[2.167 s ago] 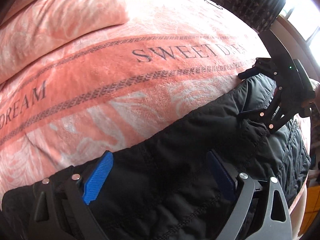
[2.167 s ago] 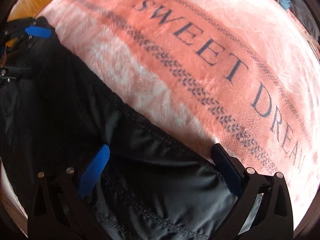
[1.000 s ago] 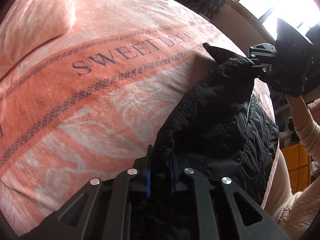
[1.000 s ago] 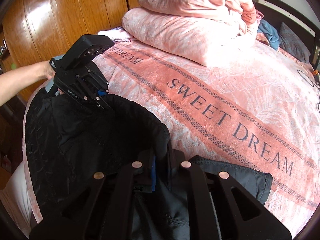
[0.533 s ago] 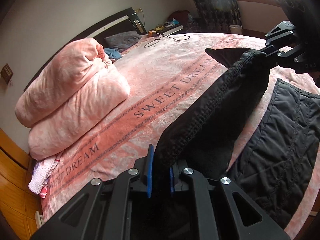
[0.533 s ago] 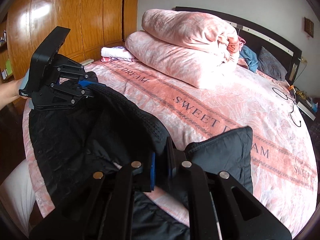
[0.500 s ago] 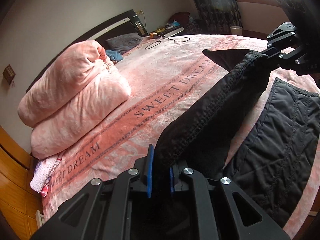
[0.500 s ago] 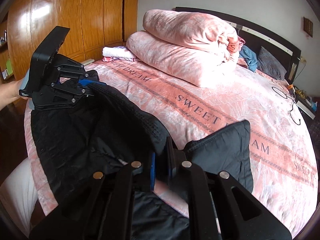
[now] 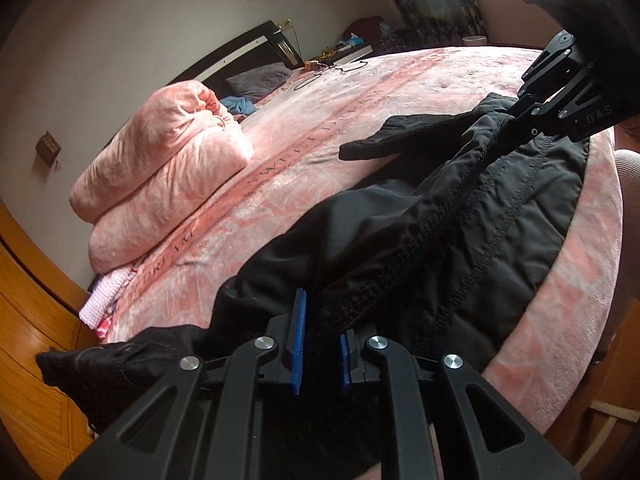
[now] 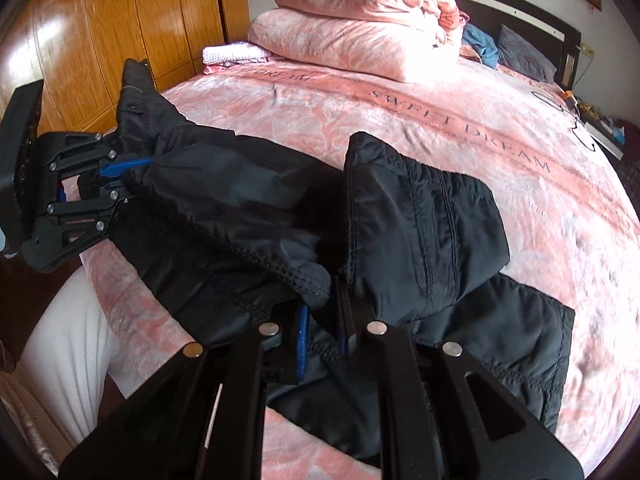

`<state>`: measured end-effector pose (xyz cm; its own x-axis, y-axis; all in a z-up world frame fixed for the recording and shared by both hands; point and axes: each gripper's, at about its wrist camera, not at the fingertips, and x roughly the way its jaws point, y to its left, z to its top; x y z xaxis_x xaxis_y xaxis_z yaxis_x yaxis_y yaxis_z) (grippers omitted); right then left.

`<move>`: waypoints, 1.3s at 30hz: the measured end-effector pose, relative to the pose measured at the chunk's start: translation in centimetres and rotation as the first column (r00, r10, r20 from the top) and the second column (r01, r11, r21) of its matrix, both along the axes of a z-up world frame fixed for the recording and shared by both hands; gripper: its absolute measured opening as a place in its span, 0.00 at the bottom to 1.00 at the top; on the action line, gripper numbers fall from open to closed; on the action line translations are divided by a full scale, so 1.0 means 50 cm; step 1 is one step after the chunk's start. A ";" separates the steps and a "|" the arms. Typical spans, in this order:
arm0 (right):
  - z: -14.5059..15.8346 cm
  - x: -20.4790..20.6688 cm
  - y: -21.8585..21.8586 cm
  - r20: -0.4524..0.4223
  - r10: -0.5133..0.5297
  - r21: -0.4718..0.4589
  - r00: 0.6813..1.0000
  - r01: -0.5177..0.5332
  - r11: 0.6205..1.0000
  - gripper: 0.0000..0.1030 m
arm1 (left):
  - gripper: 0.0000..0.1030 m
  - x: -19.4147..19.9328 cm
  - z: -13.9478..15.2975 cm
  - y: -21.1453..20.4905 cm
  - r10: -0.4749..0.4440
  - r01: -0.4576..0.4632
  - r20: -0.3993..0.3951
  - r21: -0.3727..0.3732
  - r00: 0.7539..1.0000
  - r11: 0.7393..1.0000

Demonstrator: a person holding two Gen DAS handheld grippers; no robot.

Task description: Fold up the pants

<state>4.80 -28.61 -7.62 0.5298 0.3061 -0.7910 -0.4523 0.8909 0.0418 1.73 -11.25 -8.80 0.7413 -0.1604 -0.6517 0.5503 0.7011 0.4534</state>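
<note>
Black quilted pants point(image 9: 460, 232) hang stretched between my two grippers above the pink bed. My left gripper point(image 9: 320, 344) is shut on one end of the stitched edge; a loose flap droops to its left. My right gripper point(image 10: 322, 340) is shut on the other end of the same edge. In the right wrist view the pants point(image 10: 420, 232) fold over themselves, the lower part lying on the bed. Each gripper shows in the other's view: the right gripper point(image 9: 516, 110) at upper right, the left gripper point(image 10: 120, 180) at left.
The bed has a pink "SWEET DREAM" blanket point(image 10: 440, 120). A folded pink duvet point(image 9: 160, 172) is stacked near the headboard, with a small folded pink cloth point(image 10: 232, 54) beside it. Wooden wardrobe doors point(image 10: 120, 20) stand left of the bed. Cables and small items lie at the far corner.
Both grippers came lower and nearer the bed's near edge with the pants. The held edge now lies flatter and a flap has dropped onto the blanket.
</note>
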 end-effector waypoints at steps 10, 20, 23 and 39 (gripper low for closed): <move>-0.057 -0.025 0.017 -0.078 -0.040 -0.072 0.996 0.034 0.997 0.14 | 0.32 -0.043 -0.089 0.021 0.080 -0.098 -0.197 -0.084 0.977 0.992; 0.040 -0.078 0.017 0.001 0.016 0.019 1.000 -0.016 1.000 0.81 | 0.74 -0.080 -0.008 0.097 0.093 -0.160 -0.236 -0.283 0.967 0.946; 0.080 -0.048 0.009 0.015 -0.070 0.061 0.997 0.069 0.996 0.81 | 0.83 -0.055 0.023 0.116 0.150 -0.227 -0.233 -0.348 0.961 0.910; -0.048 0.152 0.055 -0.137 -0.315 -0.141 0.939 0.296 0.945 0.05 | 0.83 0.041 -0.079 0.077 0.255 -0.419 -0.451 -0.315 0.855 0.851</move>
<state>12.39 -25.88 -10.05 0.4511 0.0501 -0.8911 -0.1539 0.9878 -0.0224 3.77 -7.38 -12.74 0.5035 -0.2467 -0.8280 0.3143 0.9450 -0.0904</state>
